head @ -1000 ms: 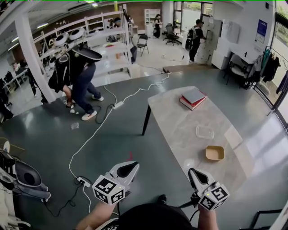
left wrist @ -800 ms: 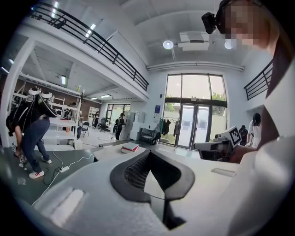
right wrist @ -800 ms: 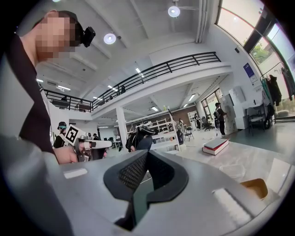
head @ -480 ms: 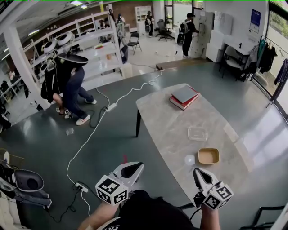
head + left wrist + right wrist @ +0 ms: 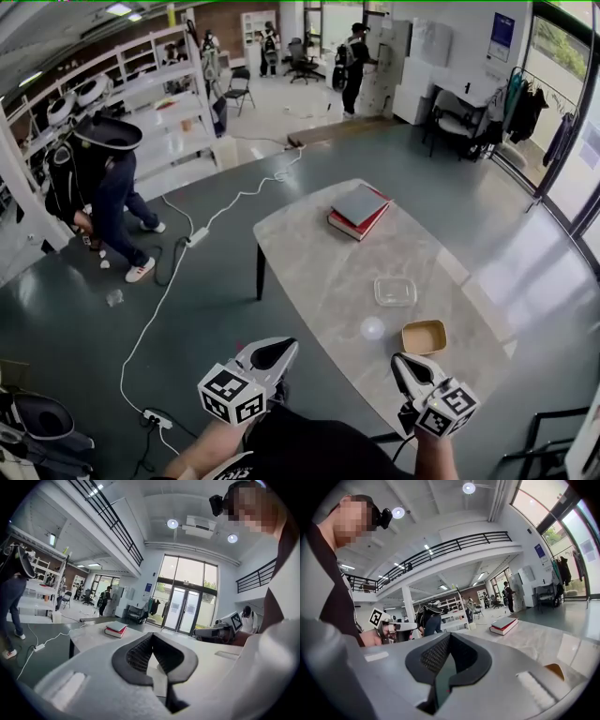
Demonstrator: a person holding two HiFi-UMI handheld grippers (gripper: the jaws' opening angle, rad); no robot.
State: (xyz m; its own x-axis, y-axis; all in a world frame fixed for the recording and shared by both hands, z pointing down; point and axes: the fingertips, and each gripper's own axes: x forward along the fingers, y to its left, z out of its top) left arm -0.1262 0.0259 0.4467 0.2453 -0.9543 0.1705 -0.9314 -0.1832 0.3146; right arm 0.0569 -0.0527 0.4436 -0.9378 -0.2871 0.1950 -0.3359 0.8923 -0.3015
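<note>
Evidently an approach step: left tongs (image 5: 274,351) and right tongs (image 5: 403,364), both closed and empty, hover at lower frame near the pale marble worktop (image 5: 309,253). The tan square tray (image 5: 424,337) lies nearest; grasping it would call for opened jaws.

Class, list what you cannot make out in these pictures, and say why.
Pale round thing on the table: head view, too small to identify.
Brown tray: right gripper view, mostly hidden behind the right gripper.
Books: covers too small to read in any view.
</note>
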